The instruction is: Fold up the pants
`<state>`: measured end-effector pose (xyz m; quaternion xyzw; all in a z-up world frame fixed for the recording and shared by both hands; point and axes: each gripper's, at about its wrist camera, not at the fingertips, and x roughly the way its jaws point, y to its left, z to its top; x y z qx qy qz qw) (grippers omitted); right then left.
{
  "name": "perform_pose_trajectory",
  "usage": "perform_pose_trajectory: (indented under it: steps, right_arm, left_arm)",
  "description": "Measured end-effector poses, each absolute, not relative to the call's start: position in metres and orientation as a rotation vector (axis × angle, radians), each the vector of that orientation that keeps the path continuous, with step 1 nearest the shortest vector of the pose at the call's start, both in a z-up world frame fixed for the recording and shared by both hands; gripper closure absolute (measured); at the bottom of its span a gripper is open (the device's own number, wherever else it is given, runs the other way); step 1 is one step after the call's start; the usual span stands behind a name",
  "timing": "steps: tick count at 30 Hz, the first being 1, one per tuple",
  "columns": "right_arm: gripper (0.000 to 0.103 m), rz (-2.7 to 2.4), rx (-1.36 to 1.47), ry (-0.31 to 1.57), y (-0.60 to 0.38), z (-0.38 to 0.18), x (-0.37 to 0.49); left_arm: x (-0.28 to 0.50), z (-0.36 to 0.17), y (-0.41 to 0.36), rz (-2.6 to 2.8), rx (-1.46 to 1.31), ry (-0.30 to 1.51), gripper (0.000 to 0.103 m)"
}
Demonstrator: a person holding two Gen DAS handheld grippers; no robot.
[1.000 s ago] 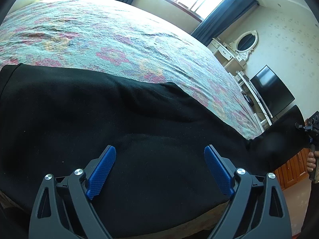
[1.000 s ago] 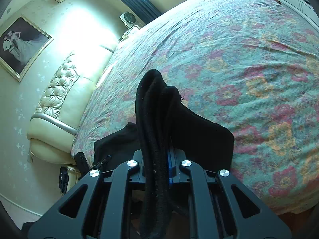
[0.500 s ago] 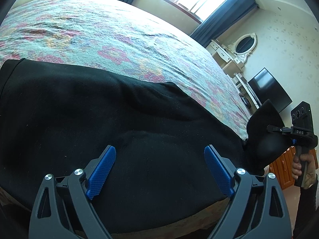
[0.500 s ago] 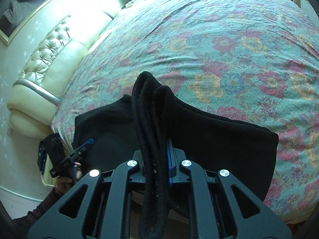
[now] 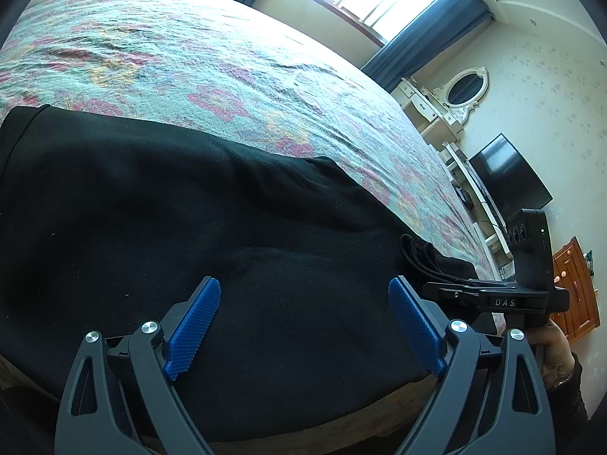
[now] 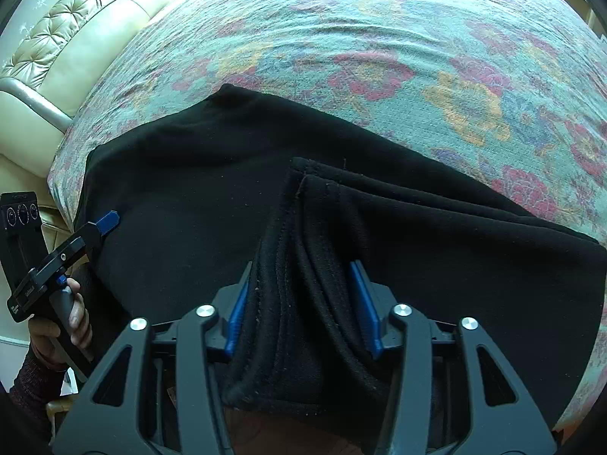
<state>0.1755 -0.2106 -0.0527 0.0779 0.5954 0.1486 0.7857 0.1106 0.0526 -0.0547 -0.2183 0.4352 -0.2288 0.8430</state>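
We see the bed (image 5: 197, 49) under a flowered cover, filling most of both views. The black pants (image 5: 159, 235) lie flat along its near edge, with the leg end doubled back over the body of the garment. The padded headboard (image 6: 64, 34) sits beyond the bed's left end in the right wrist view. A dark screen (image 5: 508, 174) and an oval mirror (image 5: 466, 87) stand by the far wall. Our left gripper (image 5: 303, 331) hovers over the pants, its blue pads spread wide with nothing between them. Our right gripper (image 6: 301, 303) has its jaws partly apart, the bunched cuffs (image 6: 303, 265) lying loosely between the pads.
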Motion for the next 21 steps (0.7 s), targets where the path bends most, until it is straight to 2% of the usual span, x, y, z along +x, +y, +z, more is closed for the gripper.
perform_pose_trajectory:
  steps: [7,12,18,21]
  right_arm:
    - [0.019,0.336,0.215,1.24,-0.199,-0.054,0.166]
    - [0.016,0.359,0.355,1.178,-0.207,-0.05,0.162]
    - [0.016,0.642,0.738,1.072,-0.23,-0.028,0.15]
    - [0.016,0.567,0.681,1.047,-0.241,-0.019,0.146]
  left_arm:
    - [0.11,-0.056,0.052,-0.484,-0.455,0.916,0.014]
    - [0.109,-0.055,0.051,-0.486,-0.451,0.916,0.014]
    - [0.109,-0.056,0.052,-0.485,-0.454,0.915,0.014]
    - [0.108,-0.056,0.051,-0.485,-0.444,0.913,0.014]
